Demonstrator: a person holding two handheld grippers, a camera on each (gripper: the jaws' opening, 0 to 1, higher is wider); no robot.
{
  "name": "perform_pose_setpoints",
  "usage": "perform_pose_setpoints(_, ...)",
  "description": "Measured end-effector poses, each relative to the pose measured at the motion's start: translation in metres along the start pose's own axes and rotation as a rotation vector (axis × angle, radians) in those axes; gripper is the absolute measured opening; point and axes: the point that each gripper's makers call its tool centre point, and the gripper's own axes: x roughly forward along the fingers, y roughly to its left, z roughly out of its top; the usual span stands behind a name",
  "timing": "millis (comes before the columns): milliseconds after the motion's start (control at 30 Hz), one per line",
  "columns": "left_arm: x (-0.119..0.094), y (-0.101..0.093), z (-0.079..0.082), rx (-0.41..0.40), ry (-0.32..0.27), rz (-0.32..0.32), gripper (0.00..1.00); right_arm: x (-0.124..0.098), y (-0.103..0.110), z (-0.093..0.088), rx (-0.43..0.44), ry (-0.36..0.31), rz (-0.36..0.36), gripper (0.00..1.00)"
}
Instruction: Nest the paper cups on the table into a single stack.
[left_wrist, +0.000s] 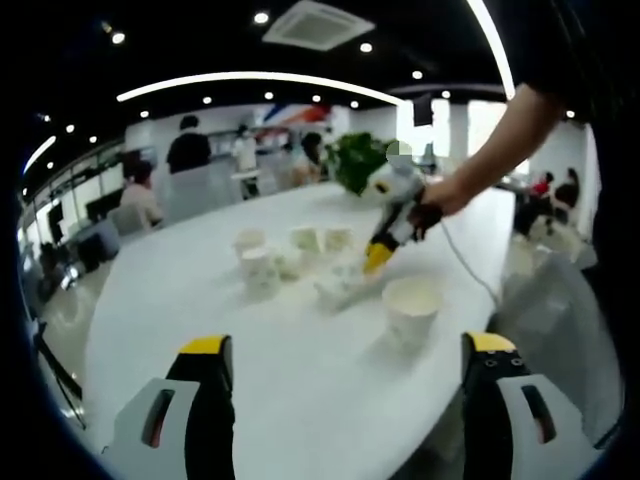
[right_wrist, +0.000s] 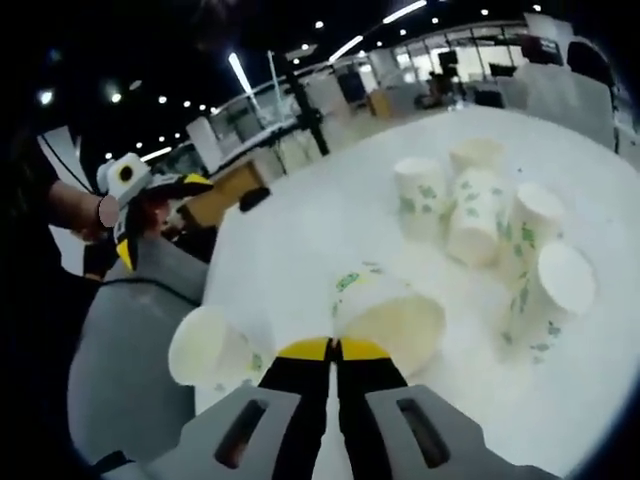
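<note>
The white oval tabletop (left_wrist: 300, 400) takes up most of the left gripper view, and it carries every cup. Beyond its far edge stand grey chairs (left_wrist: 200, 190), several people (left_wrist: 188, 145) and a green plant (left_wrist: 355, 160). In the right gripper view a grey chair (right_wrist: 120, 330) sits just off the tabletop's edge on the left.

My right hand-held gripper (left_wrist: 378, 257) reaches into the left gripper view from the right, my arm (left_wrist: 500, 140) behind it. Its yellow tips are down at a cup lying on its side (left_wrist: 340, 285), between the near cup and the far cluster. In its own view, the right hand-held gripper (right_wrist: 333, 350) has its jaws pressed together. Whether they pinch the rim of the tipped cup (right_wrist: 390, 315) right at the tips, I cannot tell.

My left hand-held gripper (left_wrist: 348, 350) hangs wide open over the near tabletop, holding nothing. It also appears at the left of the right gripper view (right_wrist: 125, 235), well away from the cups.

Cups: white paper with a green leaf print. One upright cup (left_wrist: 412, 305) stands alone, nearest to me on the right. The far cluster (left_wrist: 290, 250) is several cups close together. In the right gripper view that cluster (right_wrist: 490, 215) is mixed, some upright, some tipped, touching one another. Another cup (right_wrist: 205, 350) lies at the tabletop's edge, mouth towards the camera.
</note>
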Motion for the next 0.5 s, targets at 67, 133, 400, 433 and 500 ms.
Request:
perform_pose_setpoints(67, 0.0, -0.001, 0.001, 0.003, -0.005, -0.004, 0.95, -0.002, 0.002, 0.0, -0.022, 0.008, -0.004, 0.0)
perform_pose_setpoints(133, 0.001, -0.002, 0.001, 0.004, -0.006, -0.004, 0.95, -0.004, 0.002, 0.0, -0.036, 0.019, -0.009, 0.0)
perform_pose_setpoints(400, 0.003, -0.006, 0.004, 0.017, -0.013, -0.015, 0.95, -0.015, 0.003, 0.008, -0.107, 0.036, -0.046, 0.0)
perform_pose_setpoints(433, 0.003, -0.006, 0.005, 0.019, -0.014, -0.017, 0.95, -0.016, 0.003, 0.009, -0.113, 0.043, -0.053, 0.0)
perform_pose_setpoints(500, 0.004, -0.006, 0.006, 0.025, -0.014, -0.017, 0.95, -0.019, 0.003, 0.012, -0.135, 0.046, -0.065, 0.0)
